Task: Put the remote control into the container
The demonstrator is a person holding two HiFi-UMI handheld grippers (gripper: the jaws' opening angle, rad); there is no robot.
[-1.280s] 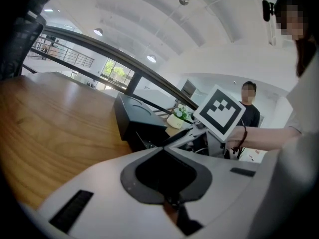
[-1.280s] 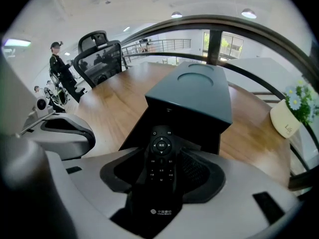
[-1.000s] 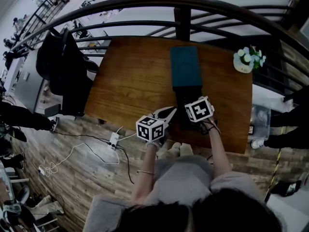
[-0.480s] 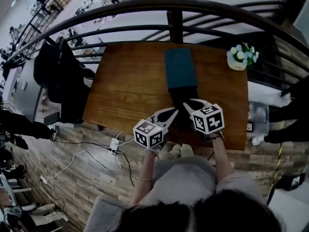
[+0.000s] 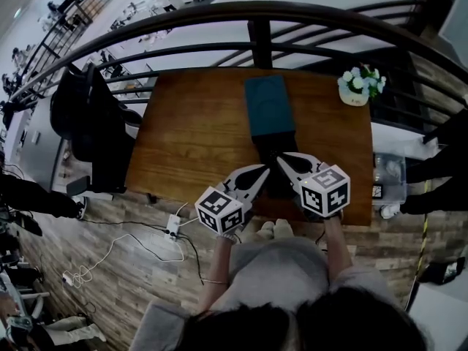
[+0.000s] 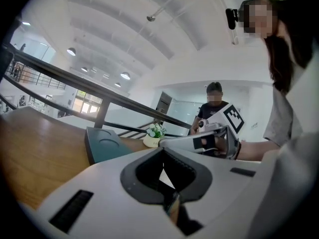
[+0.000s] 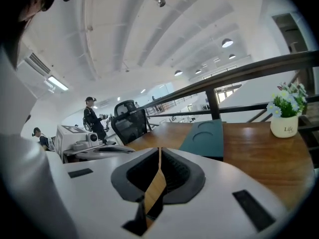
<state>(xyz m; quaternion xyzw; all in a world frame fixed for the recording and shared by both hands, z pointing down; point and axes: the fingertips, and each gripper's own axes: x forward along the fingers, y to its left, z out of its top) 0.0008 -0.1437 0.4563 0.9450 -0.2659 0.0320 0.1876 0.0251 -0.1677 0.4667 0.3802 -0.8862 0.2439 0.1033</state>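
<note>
Fingers [image 6: 99,193] clenched empty on left gripper [image 5: 262,170] and just-closed right gripper [image 5: 282,159], above wooden table [image 5: 197,130].

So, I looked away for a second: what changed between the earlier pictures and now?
The left hand-held gripper and the right hand-held gripper both rose and drew back toward the person. The right one's jaws have just closed, with nothing between them. The teal box, flower pot and table stayed put.

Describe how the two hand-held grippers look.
Both the left hand-held gripper and the right hand-held gripper are white plastic with dark ribbed pads, each carrying a white cube printed with black square markers. The person's top is grey.
</note>
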